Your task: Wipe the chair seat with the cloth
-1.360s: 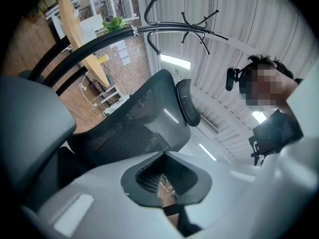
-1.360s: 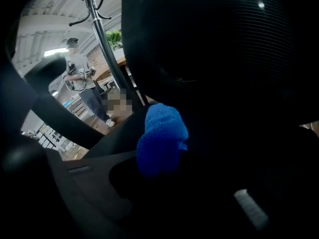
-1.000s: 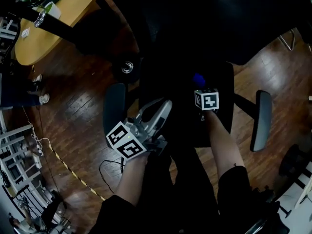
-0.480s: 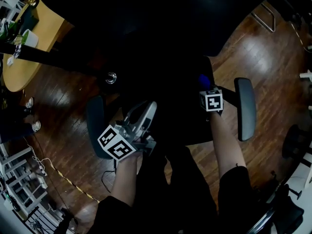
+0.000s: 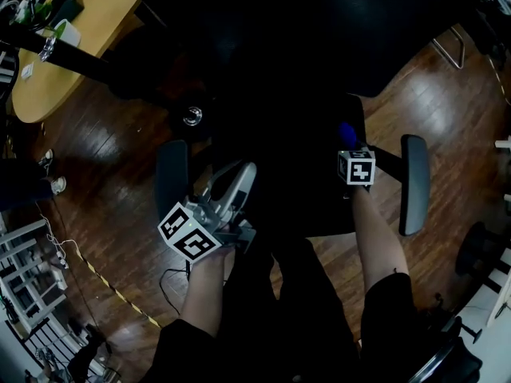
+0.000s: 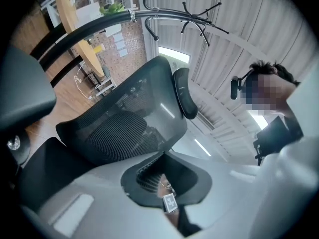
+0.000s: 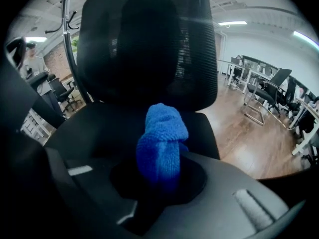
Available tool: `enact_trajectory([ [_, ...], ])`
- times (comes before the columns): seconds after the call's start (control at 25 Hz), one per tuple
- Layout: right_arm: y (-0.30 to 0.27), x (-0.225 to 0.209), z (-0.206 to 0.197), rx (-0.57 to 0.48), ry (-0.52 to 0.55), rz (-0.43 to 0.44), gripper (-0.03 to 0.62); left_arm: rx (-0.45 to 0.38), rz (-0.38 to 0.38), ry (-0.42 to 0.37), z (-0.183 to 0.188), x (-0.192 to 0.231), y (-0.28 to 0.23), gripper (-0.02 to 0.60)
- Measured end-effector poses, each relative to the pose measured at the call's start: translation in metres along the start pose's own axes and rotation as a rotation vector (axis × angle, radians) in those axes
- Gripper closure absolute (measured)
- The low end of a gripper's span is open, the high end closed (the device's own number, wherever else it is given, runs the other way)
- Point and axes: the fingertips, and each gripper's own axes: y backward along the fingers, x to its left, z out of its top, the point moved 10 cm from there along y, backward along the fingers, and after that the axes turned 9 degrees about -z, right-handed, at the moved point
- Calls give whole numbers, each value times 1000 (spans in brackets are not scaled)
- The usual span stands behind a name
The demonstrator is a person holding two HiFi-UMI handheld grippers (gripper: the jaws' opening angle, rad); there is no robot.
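Right gripper (image 5: 349, 145) jaws clamp the blue cloth (image 7: 162, 143), mid-frame over the chair seat (image 5: 295, 178). Wiping looks barely started. Left gripper (image 5: 238, 178) jaws closed, empty.

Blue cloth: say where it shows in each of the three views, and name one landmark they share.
Head view: blue cloth right of centre, over the chair seat, at the tip of the right gripper.
Left gripper view: not in it.
Right gripper view: dead centre, bunched between the jaws.
Shared landmark: the black backrest, which fills the top of the right gripper view and is the dark mass at the top of the head view.
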Motion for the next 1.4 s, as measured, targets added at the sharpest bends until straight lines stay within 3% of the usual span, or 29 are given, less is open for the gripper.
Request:
enact_trajectory([
  [0.12,-5,47,16,-44,37,99,556,-32,20,-19,15,-1,19,584],
  [0.32,-8,150,41,-22,68,317,556,-115,61,-50,36,-8,47,584],
  [0.48,1,228,38,-3,151,450,556,-130,94,-82,39,-14,62,584],
  [0.68,5,289,23,0,180,569,556,-184,90,-69,35,-20,75,584],
  [1.0,-3,289,8,15,226,534,556,-187,96,-71,31,-20,84,584],
  [1.4,-6,183,-13,67,148,345,556,-132,37,-49,17,-20,43,584],
])
